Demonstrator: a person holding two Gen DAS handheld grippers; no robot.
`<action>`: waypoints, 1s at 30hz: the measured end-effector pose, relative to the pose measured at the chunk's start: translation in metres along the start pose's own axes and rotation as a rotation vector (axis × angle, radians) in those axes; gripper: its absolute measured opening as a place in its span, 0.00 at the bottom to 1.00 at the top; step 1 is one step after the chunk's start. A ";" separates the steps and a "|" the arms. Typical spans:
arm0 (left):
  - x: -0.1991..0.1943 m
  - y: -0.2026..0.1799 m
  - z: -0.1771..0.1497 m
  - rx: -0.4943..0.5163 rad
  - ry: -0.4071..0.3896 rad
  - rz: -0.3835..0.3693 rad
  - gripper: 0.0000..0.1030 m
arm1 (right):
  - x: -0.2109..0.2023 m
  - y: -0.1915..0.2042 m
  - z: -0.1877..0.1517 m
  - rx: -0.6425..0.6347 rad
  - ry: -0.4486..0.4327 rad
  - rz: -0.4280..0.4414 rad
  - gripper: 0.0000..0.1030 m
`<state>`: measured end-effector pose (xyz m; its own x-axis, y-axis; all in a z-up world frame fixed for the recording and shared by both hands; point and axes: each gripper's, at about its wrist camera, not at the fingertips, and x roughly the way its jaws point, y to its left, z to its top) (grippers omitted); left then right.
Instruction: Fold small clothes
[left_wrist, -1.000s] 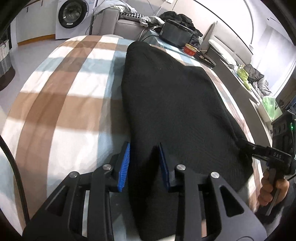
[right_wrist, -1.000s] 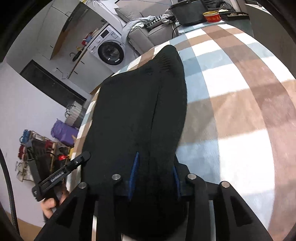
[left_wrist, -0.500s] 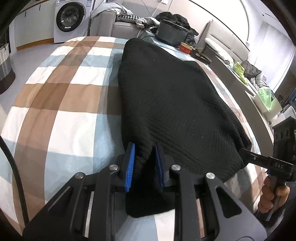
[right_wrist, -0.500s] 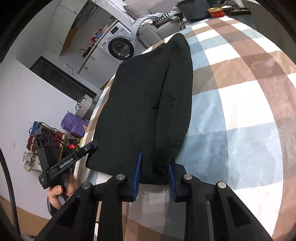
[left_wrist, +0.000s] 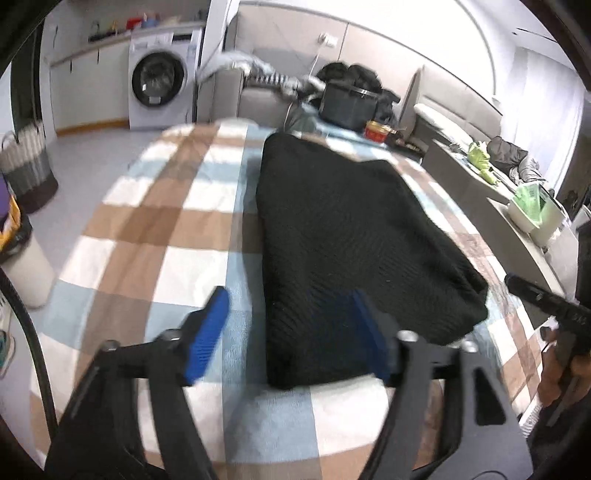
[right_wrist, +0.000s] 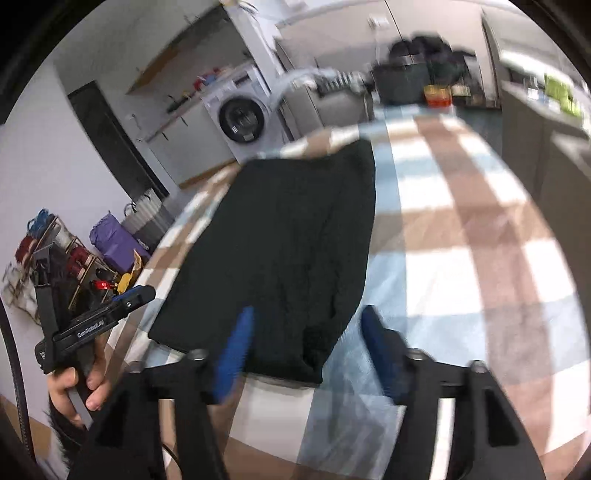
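Note:
A black knitted garment (left_wrist: 351, 229) lies folded lengthwise and flat on the checked tablecloth (left_wrist: 155, 221). My left gripper (left_wrist: 290, 299) hovers above its near left corner. Its jaws are opening, and the blue pads (left_wrist: 207, 332) stand apart from the fabric with nothing gripped. In the right wrist view the same garment (right_wrist: 295, 229) has my right gripper (right_wrist: 308, 314) above its near right corner. Those jaws are opening too, clear of the cloth. Each gripper shows in the other's view, in a person's hand: the right one (left_wrist: 535, 299), the left one (right_wrist: 136, 295).
Past the table's far end are a washing machine (left_wrist: 159, 85), a grey sofa (left_wrist: 258, 99) with clothes, a black tub (left_wrist: 349, 107) and a red bowl (left_wrist: 378, 131). A woven basket (left_wrist: 27, 170) and white bin (left_wrist: 26, 269) stand on the floor at left. A counter (left_wrist: 517, 229) runs along the right.
Both grippers were shut on the garment's near edge; now both have opened, let it go and drawn back and up. The garment lies flat on the cloth.

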<state>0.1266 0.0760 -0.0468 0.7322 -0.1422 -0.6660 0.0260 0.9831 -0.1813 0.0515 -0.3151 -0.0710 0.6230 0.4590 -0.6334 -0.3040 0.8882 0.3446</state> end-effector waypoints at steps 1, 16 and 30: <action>-0.008 -0.003 -0.002 0.011 -0.016 0.004 0.71 | -0.005 0.002 0.000 -0.015 -0.009 -0.002 0.80; -0.084 -0.035 -0.031 0.054 -0.143 0.028 0.99 | -0.068 0.033 -0.029 -0.147 -0.168 -0.006 1.00; -0.094 -0.032 -0.047 0.064 -0.153 0.048 0.99 | -0.073 0.039 -0.039 -0.152 -0.195 0.038 1.00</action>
<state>0.0251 0.0530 -0.0122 0.8284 -0.0803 -0.5543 0.0282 0.9944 -0.1019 -0.0339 -0.3132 -0.0391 0.7317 0.4922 -0.4714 -0.4255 0.8703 0.2482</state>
